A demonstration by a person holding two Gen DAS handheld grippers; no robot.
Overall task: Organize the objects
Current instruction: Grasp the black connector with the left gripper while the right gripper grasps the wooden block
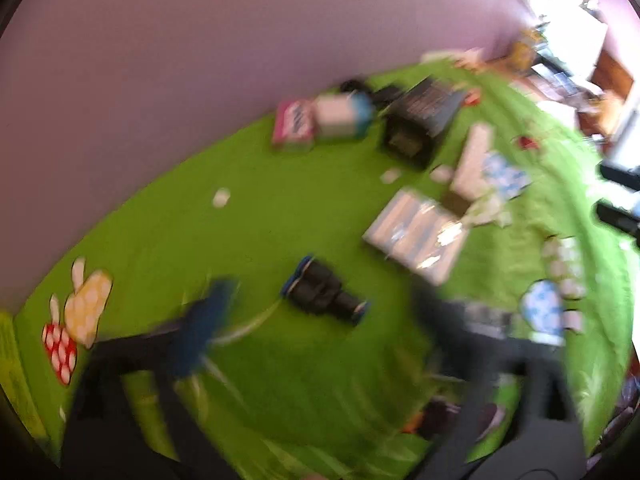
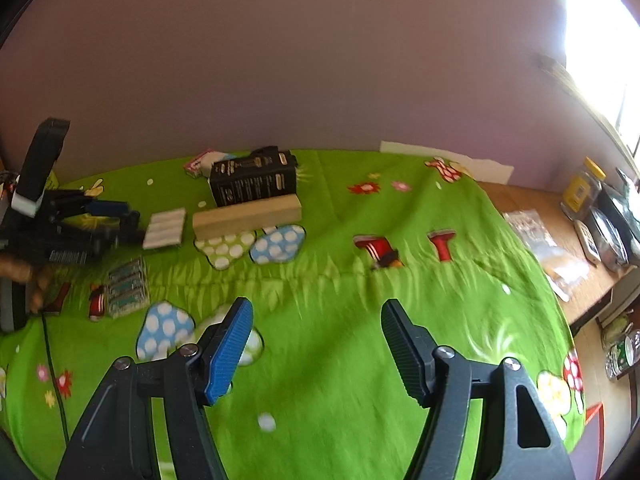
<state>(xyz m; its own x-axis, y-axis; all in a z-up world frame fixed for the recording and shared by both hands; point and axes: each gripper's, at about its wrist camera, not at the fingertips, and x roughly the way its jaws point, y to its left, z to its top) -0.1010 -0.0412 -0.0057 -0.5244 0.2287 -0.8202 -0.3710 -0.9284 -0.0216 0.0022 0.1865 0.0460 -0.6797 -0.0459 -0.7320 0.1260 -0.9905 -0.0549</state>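
The left wrist view is blurred by motion. My left gripper point(image 1: 320, 332) is open and empty over a green patterned cloth point(image 1: 240, 240); a black cylindrical object point(image 1: 326, 292) lies just beyond its fingers. A black box point(image 1: 420, 120), a pink box point(image 1: 294, 124), a white-and-teal box point(image 1: 342, 116) and a silver blister pack point(image 1: 416, 236) lie farther off. My right gripper point(image 2: 316, 344) is open and empty above the cloth point(image 2: 340, 280). Ahead of it lie the black box point(image 2: 254, 182), a wooden block point(image 2: 246, 216), a white ribbed pack point(image 2: 165, 227) and a blister pack point(image 2: 127, 287). The left gripper point(image 2: 100, 220) shows at far left.
A purple wall point(image 2: 280, 60) backs the cloth. To the right lies a bare wooden surface point(image 2: 532, 208) with a yellow-lidded jar point(image 2: 582, 188), plastic bags point(image 2: 536, 236) and metal items point(image 2: 612, 236). A bright window point(image 2: 600, 40) is at the upper right.
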